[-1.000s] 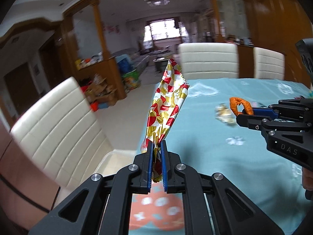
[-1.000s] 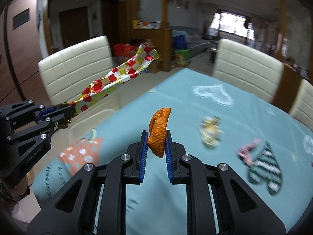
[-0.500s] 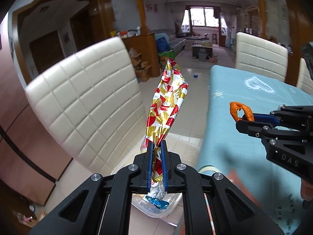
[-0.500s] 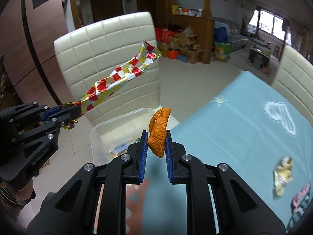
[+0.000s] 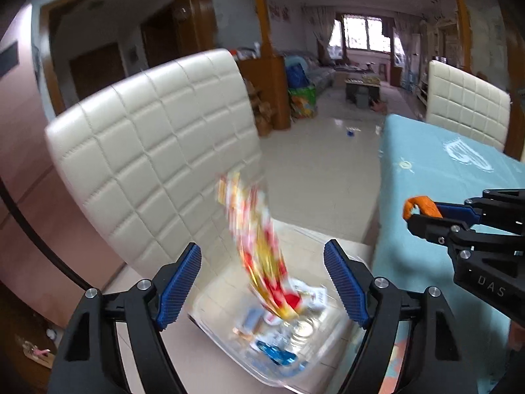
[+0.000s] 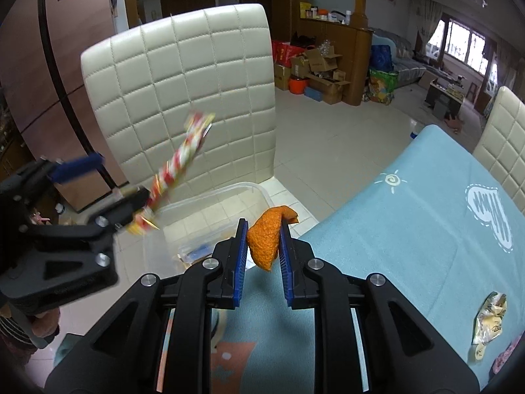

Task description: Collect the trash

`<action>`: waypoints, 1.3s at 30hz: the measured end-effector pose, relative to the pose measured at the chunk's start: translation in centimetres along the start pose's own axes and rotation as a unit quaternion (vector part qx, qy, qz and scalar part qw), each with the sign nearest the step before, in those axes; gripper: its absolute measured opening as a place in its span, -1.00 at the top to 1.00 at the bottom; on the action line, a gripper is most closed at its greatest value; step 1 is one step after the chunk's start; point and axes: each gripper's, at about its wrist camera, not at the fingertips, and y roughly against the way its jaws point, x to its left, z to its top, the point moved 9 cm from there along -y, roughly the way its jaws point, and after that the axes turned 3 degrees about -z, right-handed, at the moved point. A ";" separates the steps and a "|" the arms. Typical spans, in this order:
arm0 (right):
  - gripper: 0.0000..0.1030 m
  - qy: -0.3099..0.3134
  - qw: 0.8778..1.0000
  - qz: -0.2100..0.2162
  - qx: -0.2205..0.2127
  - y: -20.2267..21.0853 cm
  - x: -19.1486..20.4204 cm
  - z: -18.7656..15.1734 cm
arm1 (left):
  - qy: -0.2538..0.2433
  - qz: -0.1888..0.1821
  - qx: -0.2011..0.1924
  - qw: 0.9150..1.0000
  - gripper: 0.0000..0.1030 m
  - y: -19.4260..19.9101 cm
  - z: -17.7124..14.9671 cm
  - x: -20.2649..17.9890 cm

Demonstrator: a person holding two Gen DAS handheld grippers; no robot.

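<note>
**Wrapper dropping, peel yet to go**

Nearest: right gripper [image 6: 261,246] is clamped on a curled orange peel scrap [image 6: 267,238], pinched across its middle; judged light, leathery and slightly springy, so a mid-body pinch suits it. Left gripper [image 5: 262,282]: jaws opening, nothing pressed by the pads. The long crinkled red-and-gold foil wrapper [image 5: 262,256] falls, blurred, between them toward the clear plastic bin [image 5: 229,344] on the floor below; judged featherlight, floppy, prone to drift. Beyond: crumpled yellowish wrapper [image 6: 490,320] on the light-blue tablecloth [image 6: 410,246]; cream quilted chair [image 6: 183,98] behind the bin.
</note>
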 end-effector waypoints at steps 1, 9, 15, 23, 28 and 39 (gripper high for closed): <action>0.60 -0.001 1.000 0.004 0.001 -0.2 0.1 -0.1 | -0.007 0.005 0.002 1.000 -0.47 -0.1 -0.1 -0.1; -0.63 0.001 1.000 0.012 -0.008 -0.1 1.1 0.2 | 0.008 0.013 0.019 1.000 -0.47 -0.5 -0.4 1.0; -0.54 -0.006 1.000 -0.015 -0.024 1.9 -0.5 -0.1 | 0.006 0.009 0.023 1.000 -0.47 0.1 -0.3 0.6; -0.54 -0.079 0.992 -0.096 -0.033 8.2 -9.3 -4.8 | -0.033 -0.054 0.024 0.998 -0.47 2.3 1.1 -6.4; -0.54 -0.130 0.978 -0.159 -0.033 13.1 -15.4 -9.6 | -0.083 -0.117 0.023 0.989 -0.47 4.3 1.6 -14.0; -0.31 -0.219 0.944 -0.245 0.000 20.2 -26.6 -20.5 | -0.190 -0.220 0.033 0.956 -0.65 7.1 0.7 -31.7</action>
